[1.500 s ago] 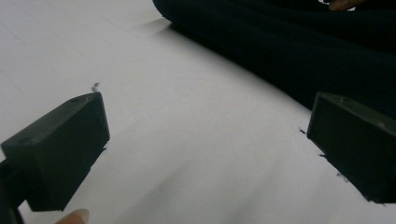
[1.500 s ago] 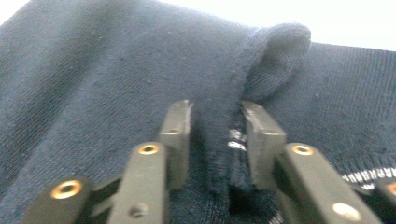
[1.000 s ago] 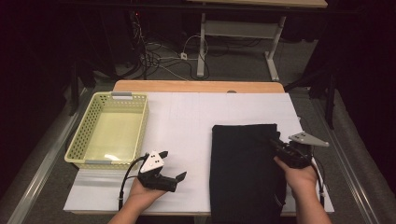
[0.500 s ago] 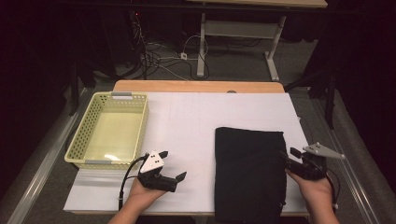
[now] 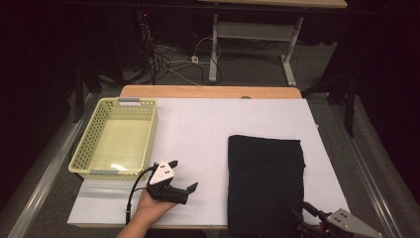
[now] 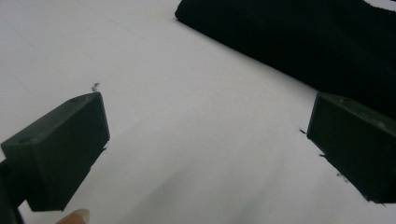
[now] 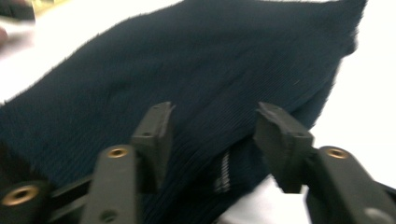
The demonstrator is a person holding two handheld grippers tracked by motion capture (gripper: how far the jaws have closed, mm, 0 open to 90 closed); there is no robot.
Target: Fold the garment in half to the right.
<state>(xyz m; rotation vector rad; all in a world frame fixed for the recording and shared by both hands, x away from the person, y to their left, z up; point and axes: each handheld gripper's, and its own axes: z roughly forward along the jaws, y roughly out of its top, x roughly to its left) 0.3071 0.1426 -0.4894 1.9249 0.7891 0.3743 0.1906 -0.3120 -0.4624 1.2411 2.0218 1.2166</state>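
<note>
high view, folded cloth (image 5: 265, 181) at table (image 5: 208, 124) edge

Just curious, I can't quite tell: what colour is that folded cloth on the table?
The folded cloth is dark navy with fine ribbing, clearest in the right gripper view.

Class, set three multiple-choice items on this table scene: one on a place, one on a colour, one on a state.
1. Where is the basket? A table's left B table's right C on the floor
2. What colour is the folded cloth? A yellow B dark C red
3. How do the left gripper jaws stand? A shut on the cloth B open, nothing between C shut on the basket

Key: 1 A, it sits at the left edge; 2 B, it looks near black; 3 B, bare table shows between them.
</note>
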